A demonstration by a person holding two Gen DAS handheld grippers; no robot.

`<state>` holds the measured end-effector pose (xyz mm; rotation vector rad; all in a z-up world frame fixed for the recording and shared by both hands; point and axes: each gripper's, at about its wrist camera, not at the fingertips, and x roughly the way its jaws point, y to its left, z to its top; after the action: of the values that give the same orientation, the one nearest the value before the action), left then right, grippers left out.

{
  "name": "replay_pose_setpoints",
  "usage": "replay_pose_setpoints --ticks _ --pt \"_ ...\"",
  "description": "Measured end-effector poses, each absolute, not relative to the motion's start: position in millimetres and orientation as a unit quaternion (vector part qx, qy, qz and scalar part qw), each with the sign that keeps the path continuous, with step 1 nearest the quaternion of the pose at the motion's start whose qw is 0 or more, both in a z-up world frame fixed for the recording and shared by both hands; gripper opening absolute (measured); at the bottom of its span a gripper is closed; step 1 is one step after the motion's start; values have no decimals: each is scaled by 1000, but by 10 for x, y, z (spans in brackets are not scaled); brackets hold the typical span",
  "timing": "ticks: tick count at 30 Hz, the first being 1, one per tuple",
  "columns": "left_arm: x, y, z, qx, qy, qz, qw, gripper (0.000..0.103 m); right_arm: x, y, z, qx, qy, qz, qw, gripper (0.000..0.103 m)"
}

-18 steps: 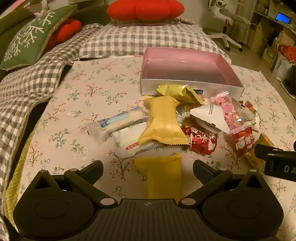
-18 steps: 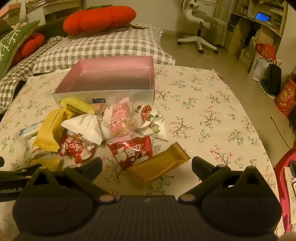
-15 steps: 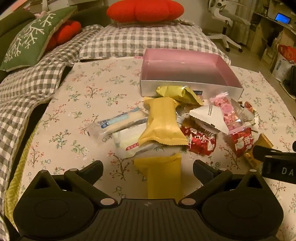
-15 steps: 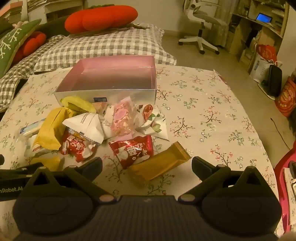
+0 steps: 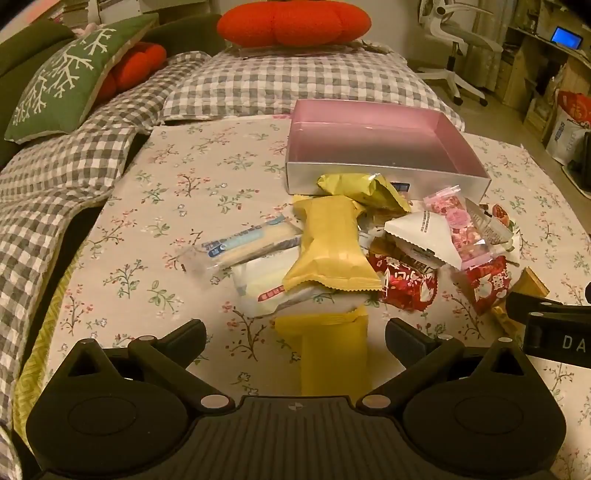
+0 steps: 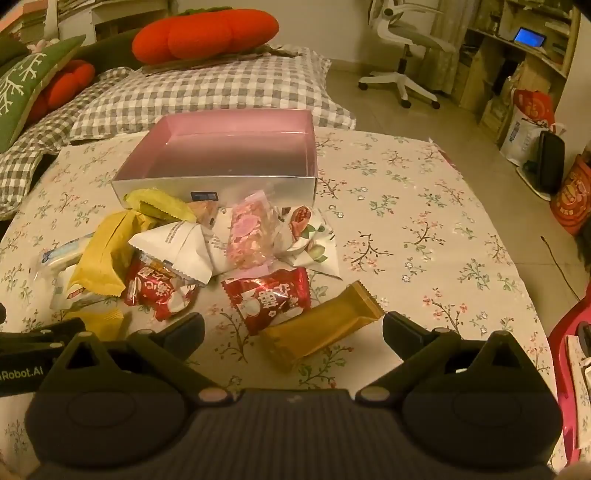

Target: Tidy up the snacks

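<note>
A pile of wrapped snacks lies on a floral cloth in front of an empty pink-lined silver box [image 5: 384,144] [image 6: 229,155]. My left gripper [image 5: 295,338] is open, with a yellow packet [image 5: 332,350] lying between its fingers. A larger yellow pack [image 5: 332,243] and a blue-white bar [image 5: 243,245] lie just beyond. My right gripper [image 6: 293,330] is open over a gold bar [image 6: 321,325], beside a red packet [image 6: 269,295]. A white triangular pack [image 6: 177,247] and a pink candy bag [image 6: 247,232] sit mid-pile.
The floral cloth [image 6: 424,229] covers a round table. Checked bedding [image 5: 55,177] lies left and behind, with a green cushion [image 5: 70,77] and an orange cushion [image 5: 291,22]. An office chair [image 6: 406,48] and bags [image 6: 532,118] stand at the right.
Both grippers have crept slightly forward toward the pile; both stay open. No snack has moved.
</note>
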<state>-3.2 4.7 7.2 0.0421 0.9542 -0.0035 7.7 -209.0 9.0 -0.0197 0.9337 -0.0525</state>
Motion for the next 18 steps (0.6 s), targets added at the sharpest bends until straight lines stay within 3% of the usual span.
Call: replay_pose_setpoints --ticks 18 --pt "-28 50 46 24 458 0 889 103 84 -2070 83 -12 452 -25 892 103"
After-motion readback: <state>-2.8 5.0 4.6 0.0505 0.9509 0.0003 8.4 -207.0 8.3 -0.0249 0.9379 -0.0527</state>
